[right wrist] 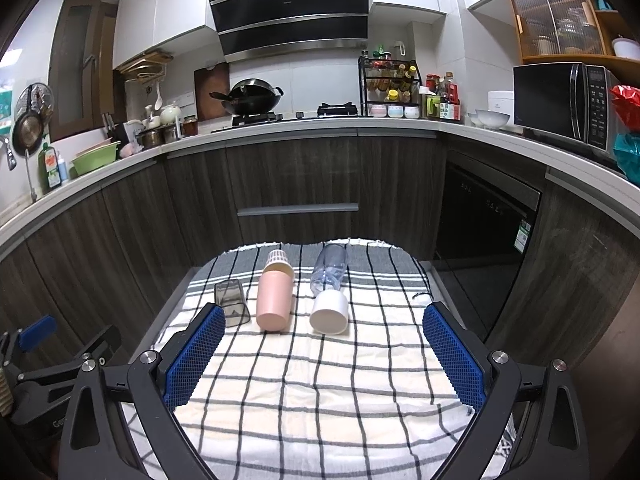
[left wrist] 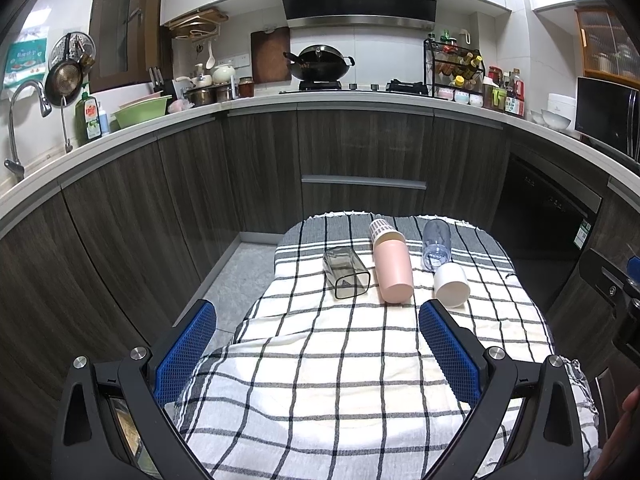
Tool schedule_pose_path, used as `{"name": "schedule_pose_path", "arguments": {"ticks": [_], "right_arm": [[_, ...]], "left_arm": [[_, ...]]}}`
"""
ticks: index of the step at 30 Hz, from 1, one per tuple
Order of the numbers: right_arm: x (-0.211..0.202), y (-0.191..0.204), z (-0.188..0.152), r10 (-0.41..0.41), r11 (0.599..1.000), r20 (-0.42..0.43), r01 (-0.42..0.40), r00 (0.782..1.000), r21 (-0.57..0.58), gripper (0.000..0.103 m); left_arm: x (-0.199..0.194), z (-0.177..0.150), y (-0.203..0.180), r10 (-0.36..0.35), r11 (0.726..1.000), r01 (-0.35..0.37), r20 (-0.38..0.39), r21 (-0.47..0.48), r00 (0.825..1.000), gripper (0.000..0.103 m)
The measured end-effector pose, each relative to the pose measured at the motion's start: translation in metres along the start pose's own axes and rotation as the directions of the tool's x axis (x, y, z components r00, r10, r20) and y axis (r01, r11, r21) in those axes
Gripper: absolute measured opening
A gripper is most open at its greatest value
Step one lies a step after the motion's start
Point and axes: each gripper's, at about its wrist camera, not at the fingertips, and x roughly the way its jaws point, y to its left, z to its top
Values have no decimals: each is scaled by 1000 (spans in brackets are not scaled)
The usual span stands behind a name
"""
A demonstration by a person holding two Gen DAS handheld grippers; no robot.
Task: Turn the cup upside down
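Observation:
Three cups lie on their sides in a row on a checked cloth (left wrist: 320, 360) (right wrist: 320, 380). At the left is a smoky square glass cup (left wrist: 346, 273) (right wrist: 232, 303). In the middle is a pink cup (left wrist: 393, 270) (right wrist: 274, 296) with a white lattice top. At the right is a clear bluish cup with a white end (left wrist: 451, 285) (right wrist: 329, 313). My left gripper (left wrist: 318, 314) is open and empty, a little short of the cups. My right gripper (right wrist: 324, 316) is open and empty, also short of them.
The cloth covers a small table whose far edge (left wrist: 360, 214) faces dark wood cabinets (left wrist: 360, 148). Floor (left wrist: 236, 280) shows to the table's left. A dishwasher (right wrist: 484, 232) stands at the right. The left gripper's body shows in the right wrist view (right wrist: 48, 364).

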Motion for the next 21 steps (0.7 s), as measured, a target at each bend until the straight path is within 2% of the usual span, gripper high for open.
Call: {"name": "schedule_pose_path", "arguments": {"ticks": [21], "right_arm": [[59,1,19,16,1000,-98,-17,995,-3,100]], "left_arm": [[54,17,-7,-11,1000,10,-65,-10,998,103]]}}
